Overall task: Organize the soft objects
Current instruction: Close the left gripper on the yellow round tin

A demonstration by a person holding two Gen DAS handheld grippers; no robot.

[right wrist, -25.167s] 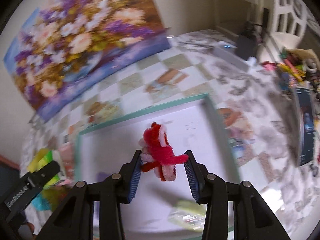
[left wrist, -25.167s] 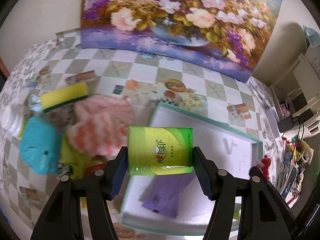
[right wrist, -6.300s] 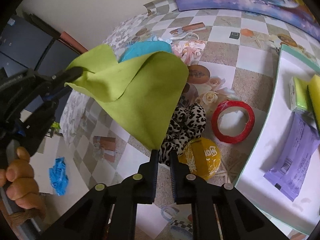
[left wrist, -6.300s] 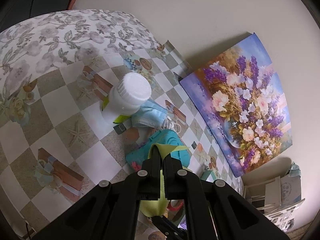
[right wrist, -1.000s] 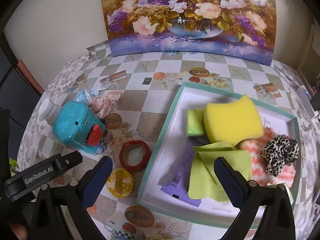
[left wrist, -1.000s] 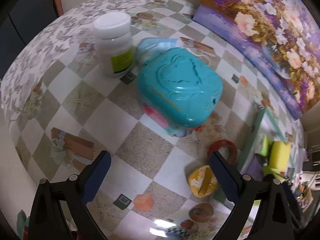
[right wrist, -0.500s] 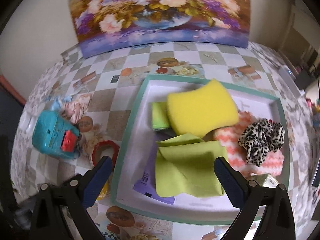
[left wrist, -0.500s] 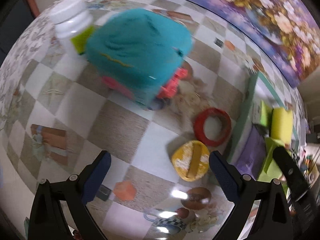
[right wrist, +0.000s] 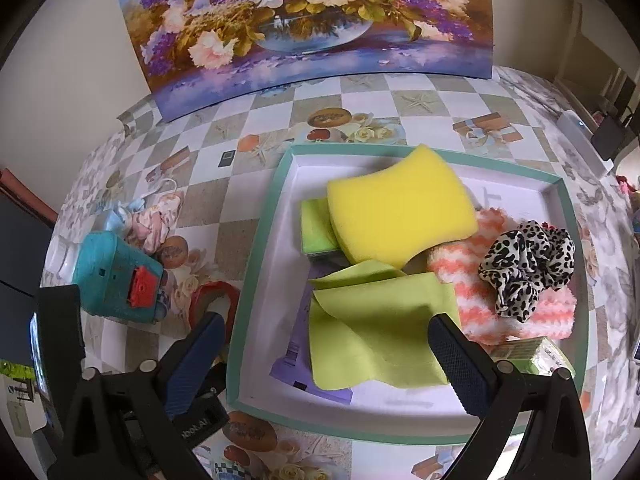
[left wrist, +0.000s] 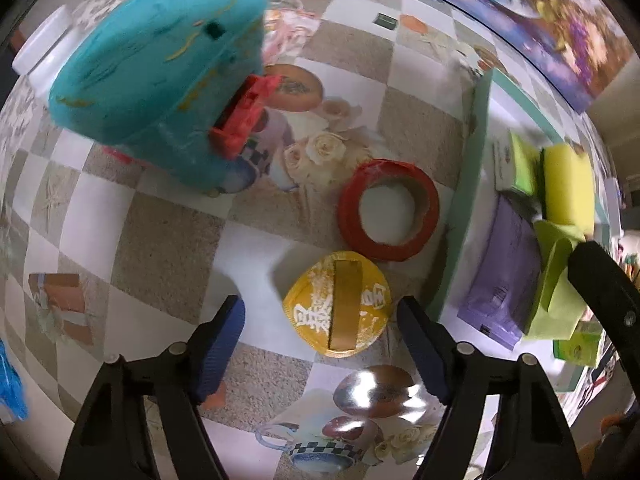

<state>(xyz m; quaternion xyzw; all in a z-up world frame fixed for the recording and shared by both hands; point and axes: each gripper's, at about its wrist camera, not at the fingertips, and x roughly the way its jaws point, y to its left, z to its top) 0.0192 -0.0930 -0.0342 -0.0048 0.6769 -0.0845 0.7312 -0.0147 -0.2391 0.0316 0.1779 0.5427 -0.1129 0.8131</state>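
A yellow round item (left wrist: 338, 304) with white lettering and a gold band lies on the checked tablecloth. My left gripper (left wrist: 320, 344) points straight down over it. Its jaws are closing with the item between them, and the pads are not touching it. My right gripper (right wrist: 326, 360) hangs open over the white tray (right wrist: 256, 280), holding nothing. In the tray lie a yellow sponge (right wrist: 400, 212), a green cloth (right wrist: 376, 332), a leopard scrunchie (right wrist: 524, 260), a pink-and-white fluffy cloth (right wrist: 472, 292), a green tissue pack (right wrist: 316, 228) and a purple packet (right wrist: 292, 364).
A teal plastic toy (left wrist: 160, 72) with a red latch sits left of the tray, with a white bottle (left wrist: 44, 60) behind it. A red tape roll (left wrist: 388, 208) lies just beyond the yellow item. A face mask and pink cloth (right wrist: 156, 216) lie further back. A flower painting (right wrist: 312, 32) leans on the wall.
My left gripper has moved away from the teal toy and down over the yellow round item, and its jaws have narrowed. The right gripper shifted over the tray, then held still.
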